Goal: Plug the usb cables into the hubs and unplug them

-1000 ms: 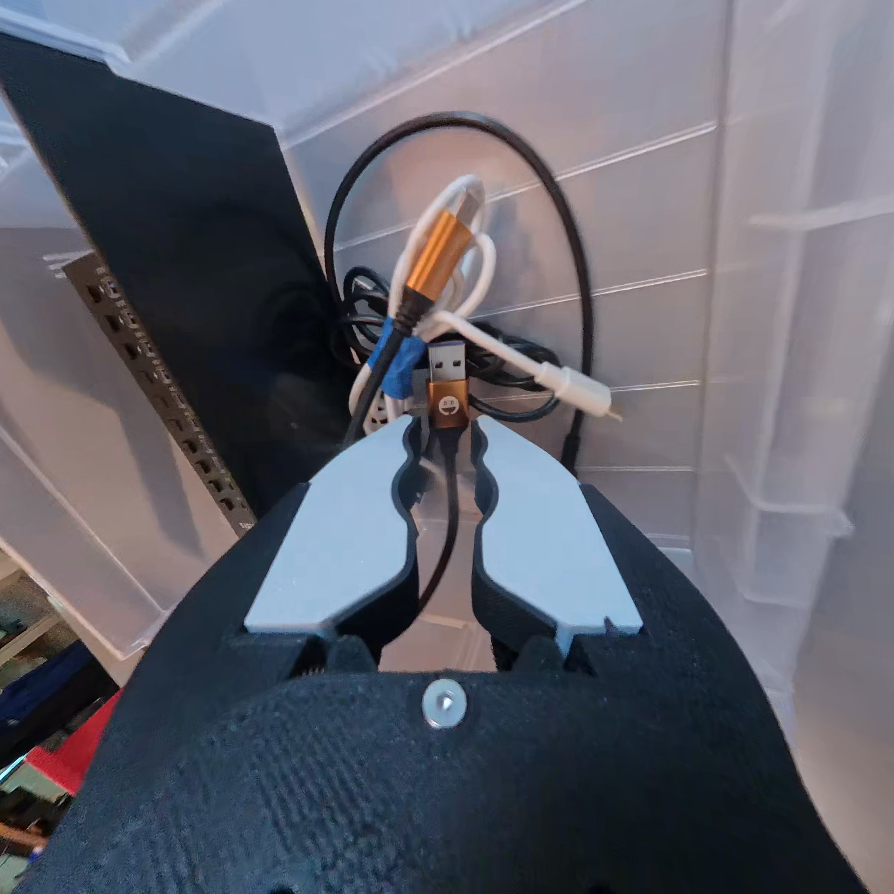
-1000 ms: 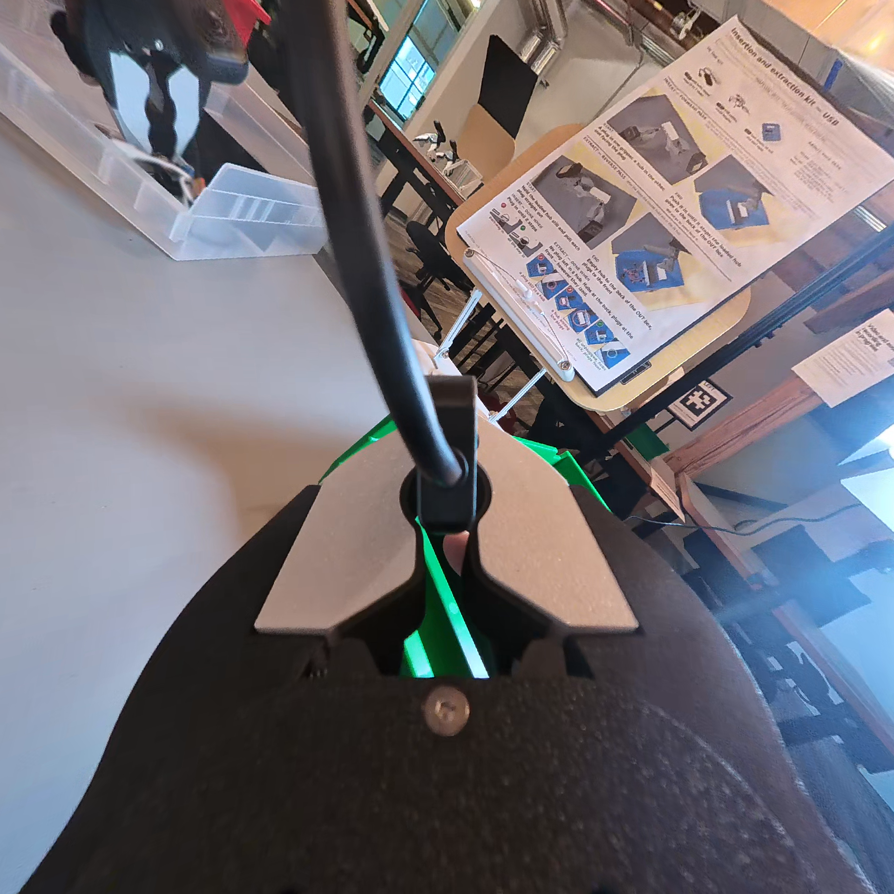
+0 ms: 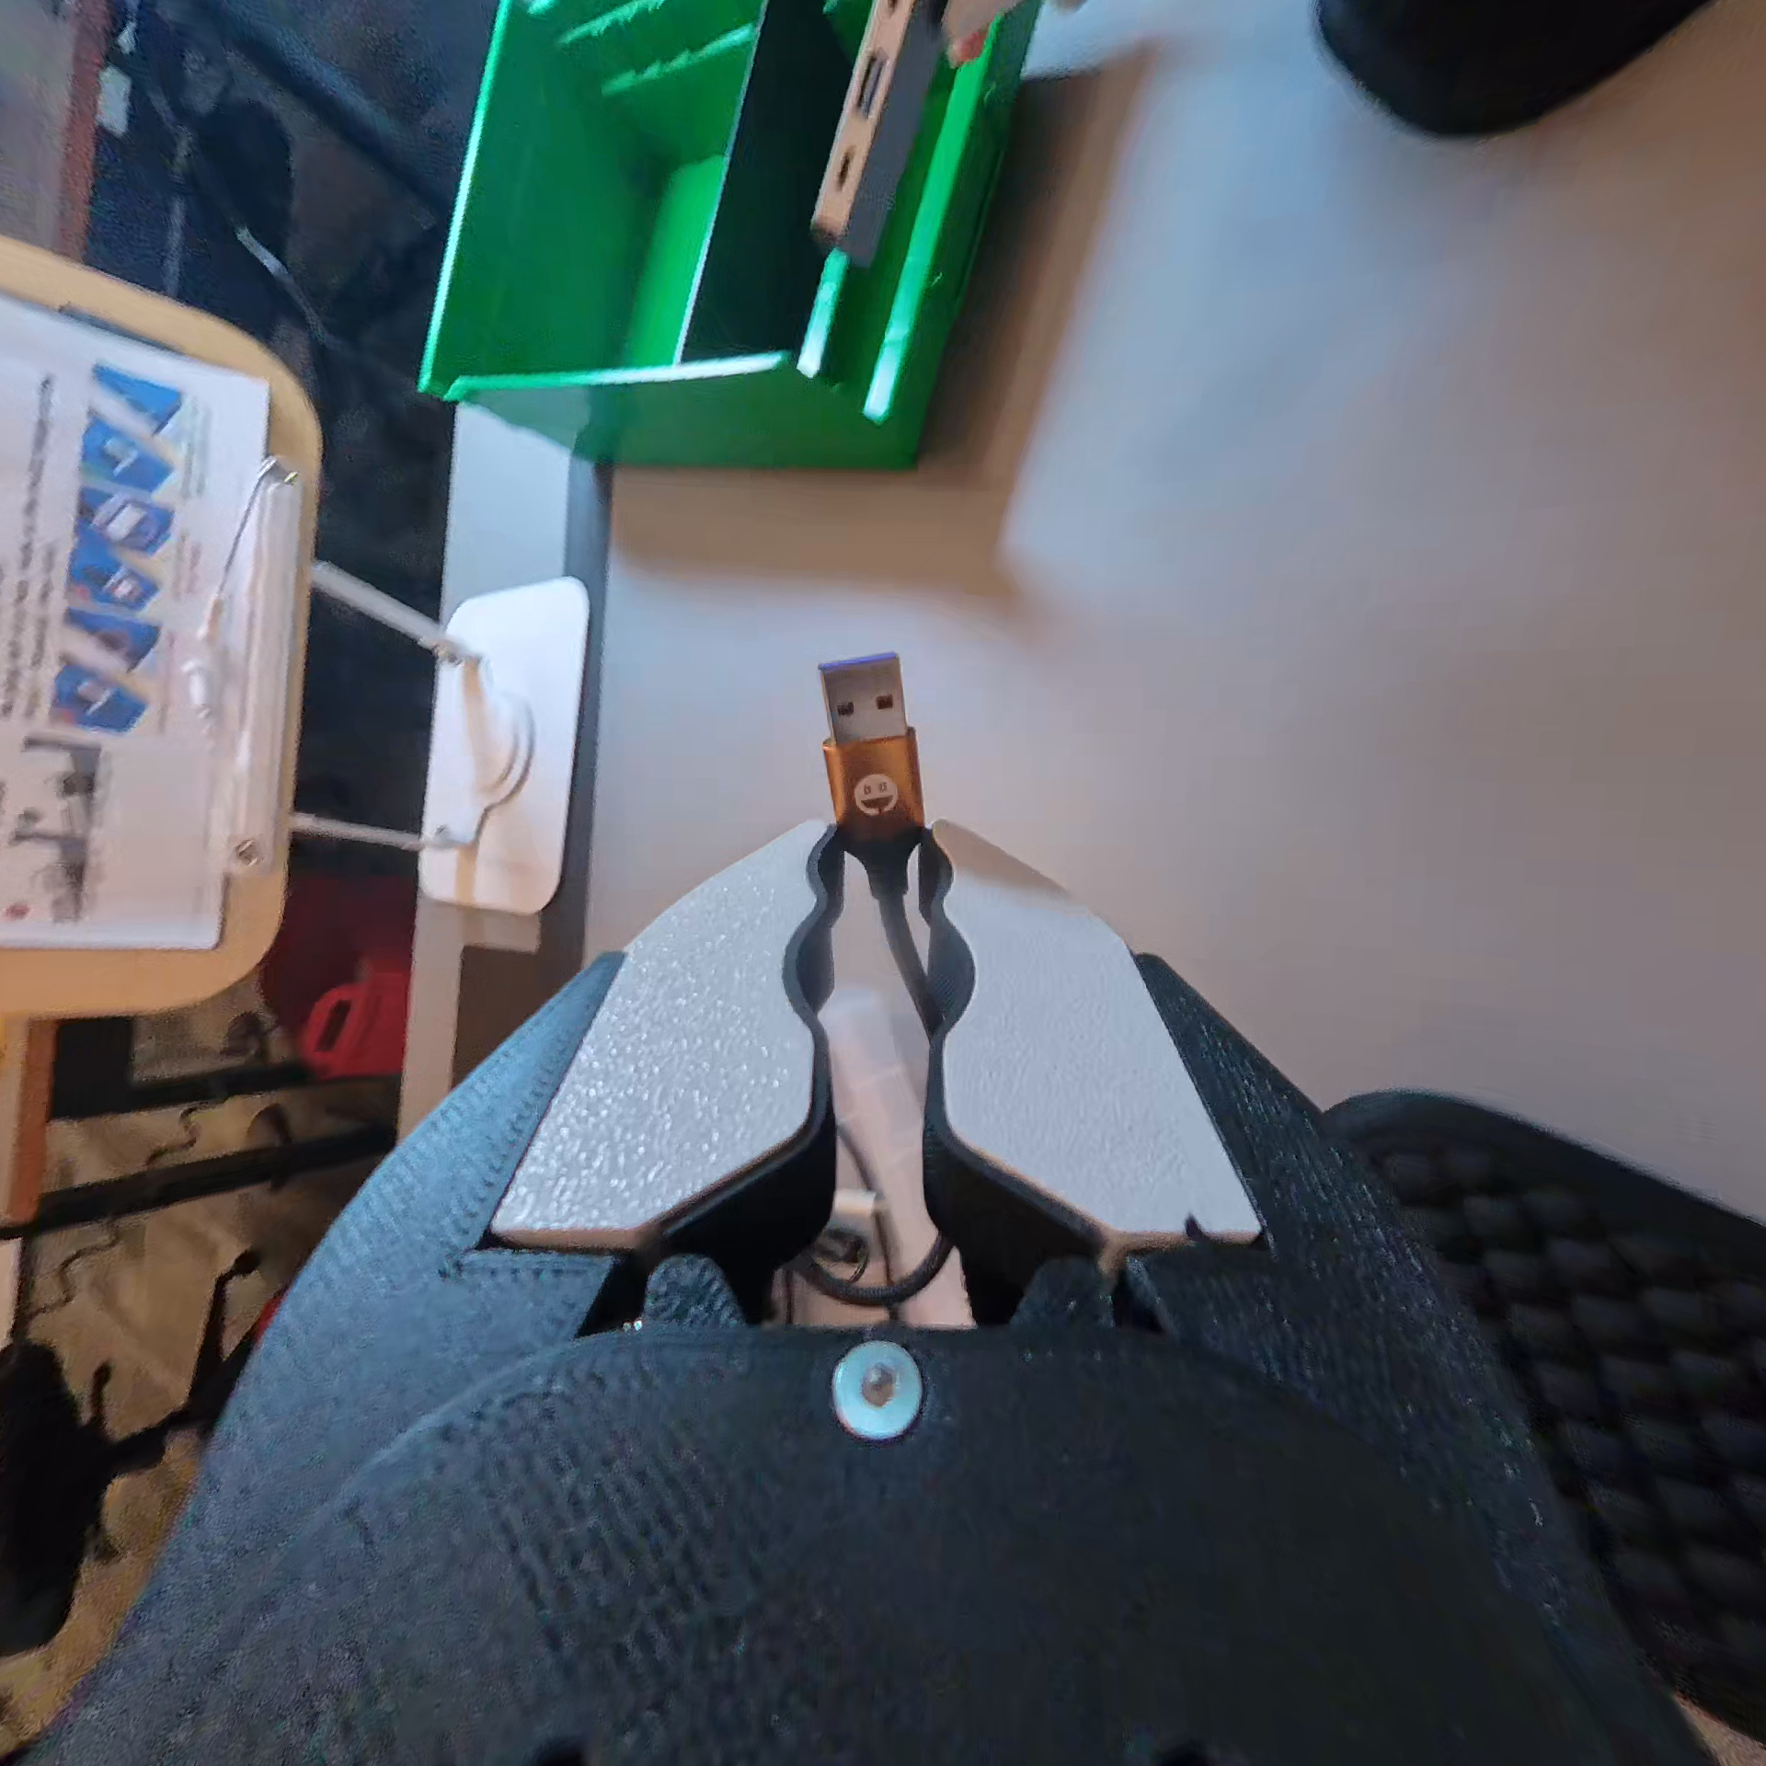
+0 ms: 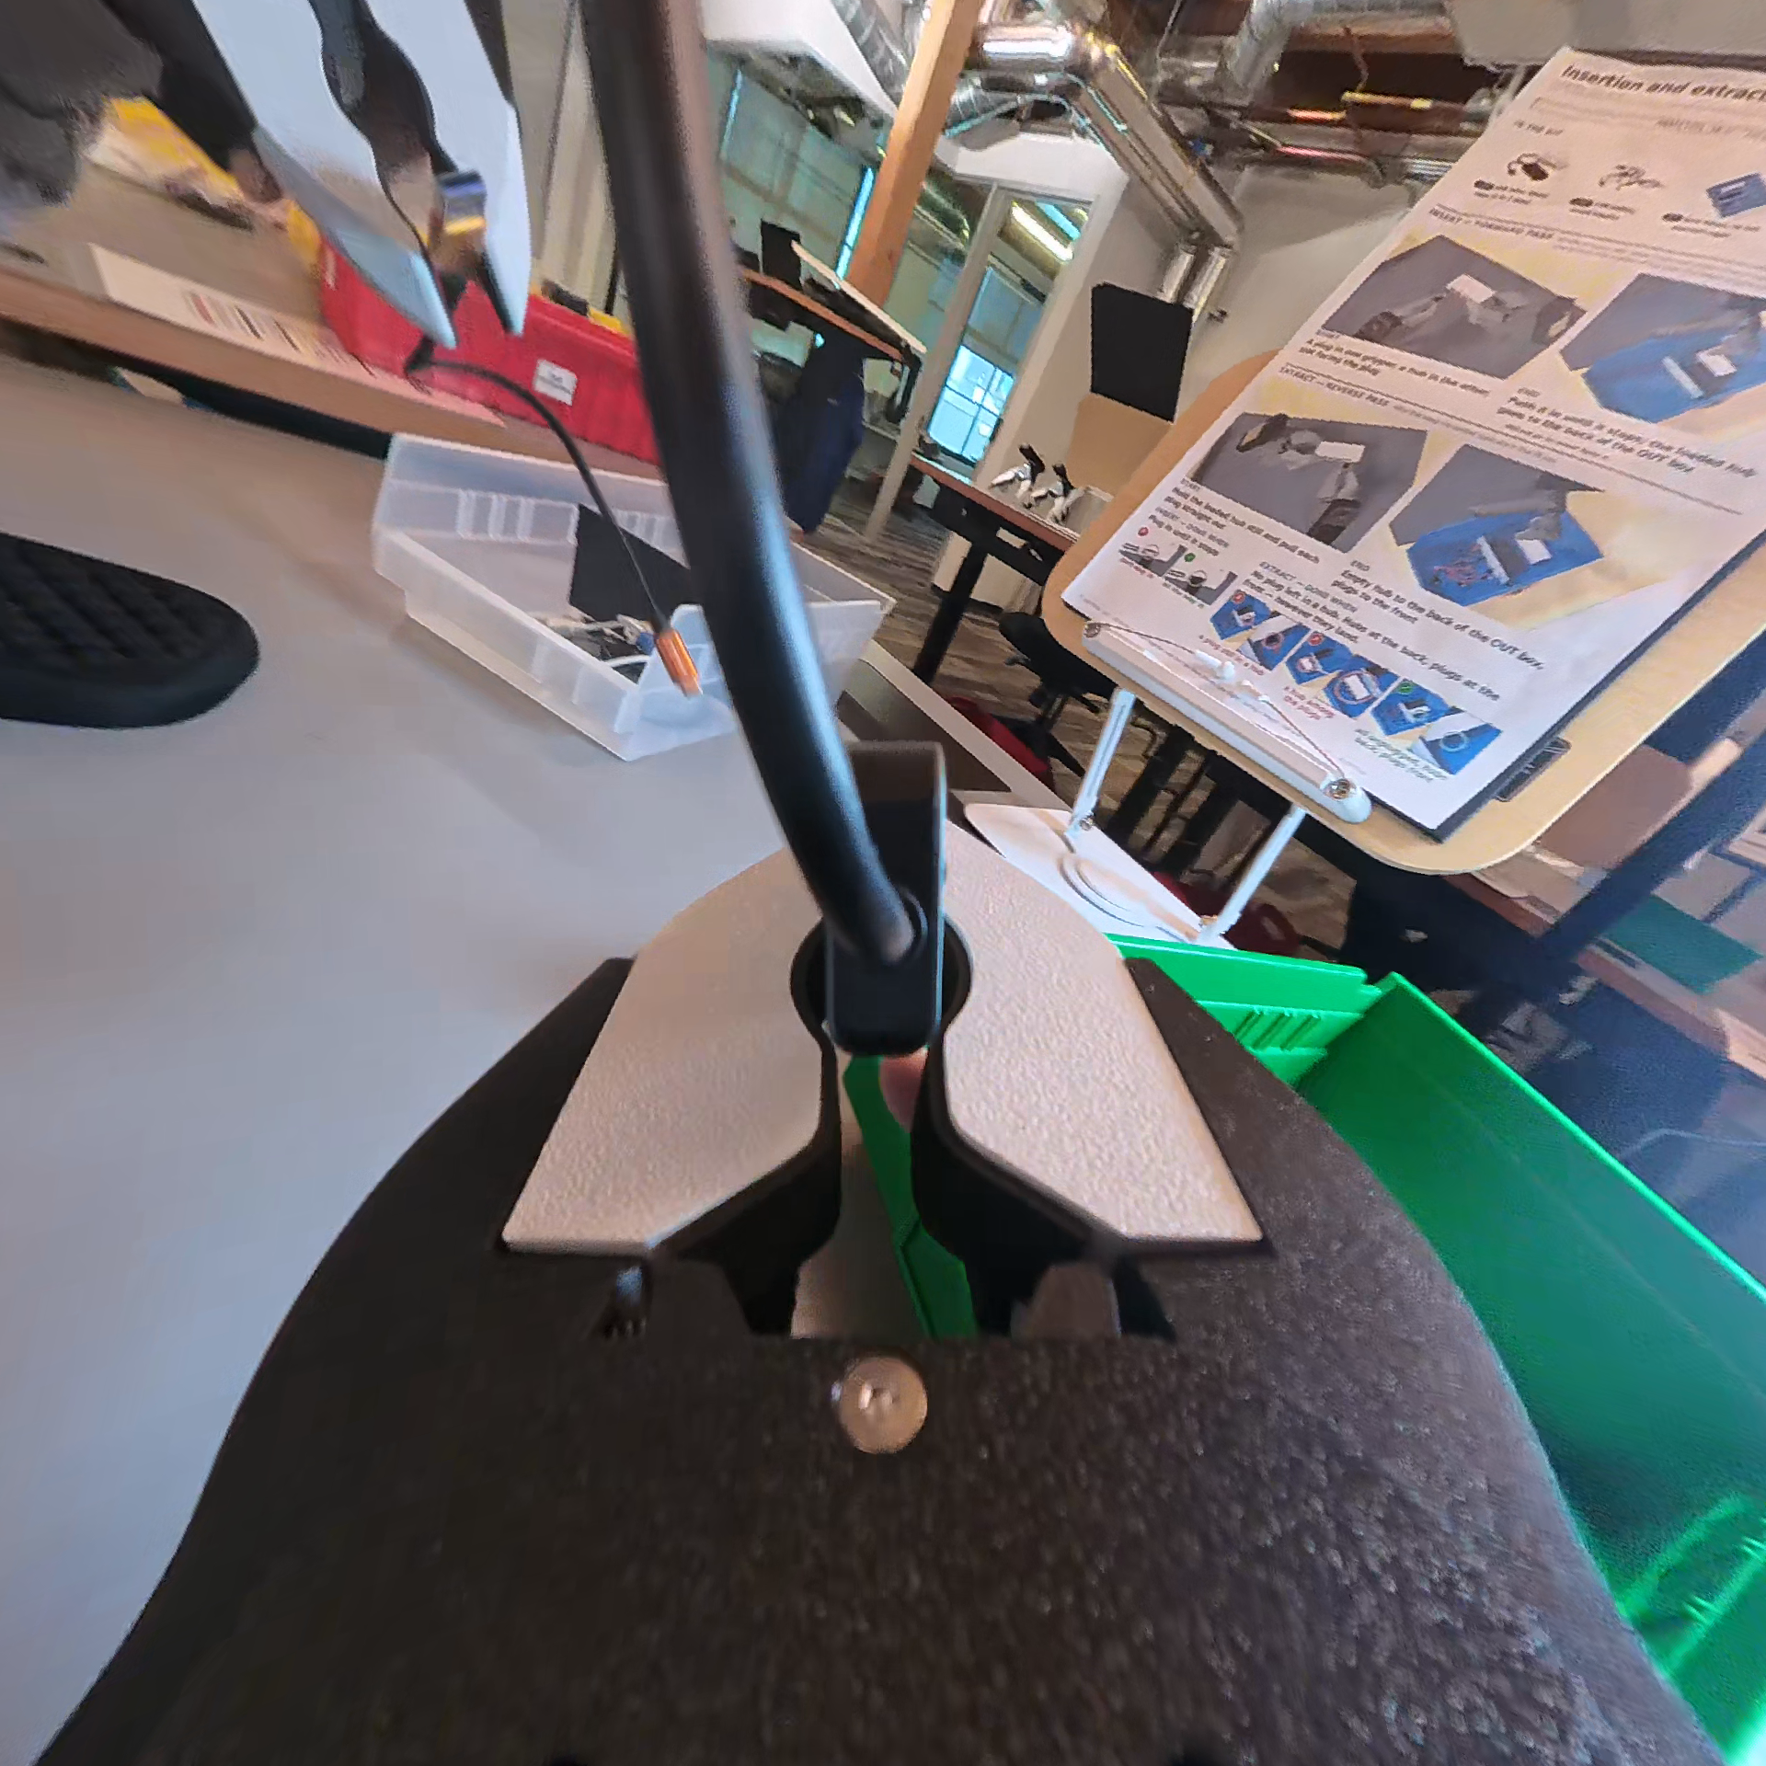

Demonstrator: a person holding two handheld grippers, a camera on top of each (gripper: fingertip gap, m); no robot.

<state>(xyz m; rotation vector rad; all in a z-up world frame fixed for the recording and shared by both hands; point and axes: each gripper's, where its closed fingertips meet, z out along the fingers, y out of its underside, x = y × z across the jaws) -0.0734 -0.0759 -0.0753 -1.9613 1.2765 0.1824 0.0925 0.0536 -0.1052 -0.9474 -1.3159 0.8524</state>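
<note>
My left gripper [image 3: 874, 839] is shut on the orange USB plug [image 3: 868, 764]. Its metal tip points forward over the grey table [image 3: 1338, 669], toward the grey hub [image 3: 865, 134] at the green bin [image 3: 592, 287]. My right gripper [image 4: 881, 865] is shut on the hub's black end [image 4: 889, 841], where a thick black cable [image 4: 688, 382] comes out. The left gripper also shows at the top left of the right wrist view [image 4: 449, 239]. A thin black cable [image 4: 573, 449] hangs from it into the clear box [image 4: 459, 564], where its other orange end [image 4: 677, 659] lies.
The green bin [image 4: 1481, 1195] sits at the table's edge beside my right gripper. An instruction board on a white stand [image 4: 1433, 478] is behind it. A black mesh pad [image 4: 105, 631] lies on the table to the left.
My left gripper has lifted the orange plug out of the clear box and swung over the table toward the green bin and hub. My right gripper still holds the hub.
</note>
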